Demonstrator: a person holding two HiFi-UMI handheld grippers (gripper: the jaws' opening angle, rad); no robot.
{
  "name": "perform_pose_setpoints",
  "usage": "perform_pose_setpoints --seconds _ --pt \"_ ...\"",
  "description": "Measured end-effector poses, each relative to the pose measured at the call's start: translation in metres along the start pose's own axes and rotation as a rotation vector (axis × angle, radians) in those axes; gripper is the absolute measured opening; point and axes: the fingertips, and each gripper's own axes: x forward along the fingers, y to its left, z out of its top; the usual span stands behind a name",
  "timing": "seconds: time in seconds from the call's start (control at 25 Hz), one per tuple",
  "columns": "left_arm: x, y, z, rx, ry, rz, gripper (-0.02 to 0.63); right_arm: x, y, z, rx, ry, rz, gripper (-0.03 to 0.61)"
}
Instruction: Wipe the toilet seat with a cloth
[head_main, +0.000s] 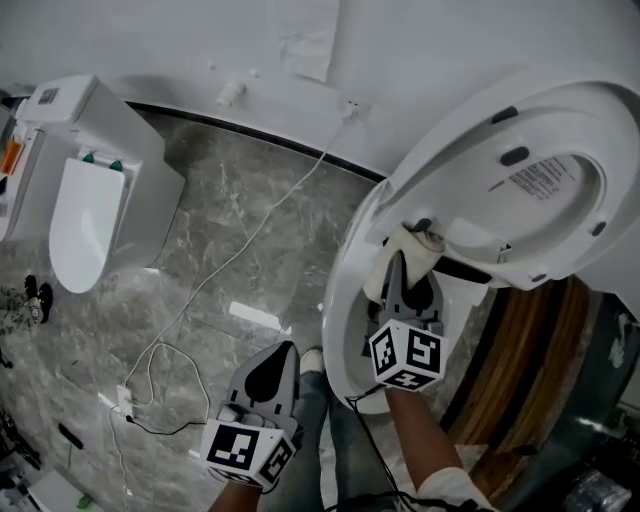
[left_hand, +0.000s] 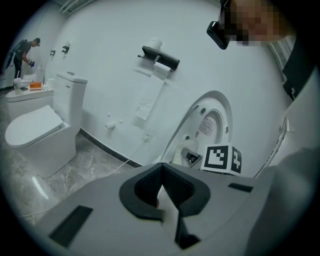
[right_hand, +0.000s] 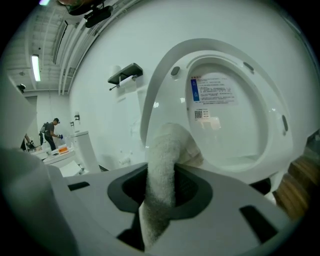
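Both closed: right gripper (right_hand: 160, 187) pinching cloth (right_hand: 167, 145), left gripper (left_hand: 161, 190) empty; only gripper views show paper holder (left_hand: 160, 57).

White fixtures and pale cloth against grey veined floor

The toilet seat (head_main: 560, 150) is showing glossy white, its label (right_hand: 212, 92) carrying a blue band over black print, and the cloth (right_hand: 165, 165) is looking off-white with a nubby weave. The left gripper (head_main: 283, 350) and right gripper (head_main: 402, 262) are showing pale grey shells with black jaws, the cube (head_main: 407, 357) on each wearing black-and-white square markers. The floor (head_main: 250, 200) is running grey marble with pale veins, a black strip (head_main: 250, 130) is edging the white wall (head_main: 420, 50), a white cable (head_main: 250, 235) is crossing the floor, and brown wood grain (head_main: 520, 350) is showing beside the toilet.
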Motion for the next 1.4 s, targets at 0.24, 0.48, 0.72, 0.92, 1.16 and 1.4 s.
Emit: perform_pose_setpoints --seconds 0.24,0.48,0.72,0.92,1.16,1.4 --pt "-0.002 -0.004 0.029 -0.004 -0.023 -0.01 0.011 -0.002 0.009 0.022 0.023 0.051 0.003 0.091" --pt "0.0 -0.023 0.077 0.021 -0.077 -0.043 0.011 -0.006 0.013 0.044 0.063 0.099 -0.004 0.091" --pt "0.0 -0.046 0.105 0.032 -0.1 -0.074 0.011 -0.008 0.011 0.097 0.024 0.033 -0.003 0.091" --pt "-0.002 -0.071 0.122 0.046 -0.104 -0.122 0.011 -0.003 -0.006 0.149 0.029 -0.009 -0.038 0.091" --pt "-0.001 -0.095 0.153 0.063 -0.13 -0.163 0.011 -0.006 -0.019 0.2 0.048 -0.054 -0.053 0.091" --pt "0.002 -0.114 0.176 0.077 -0.157 -0.184 0.011 -0.011 -0.03 0.234 0.066 -0.082 -0.059 0.091"
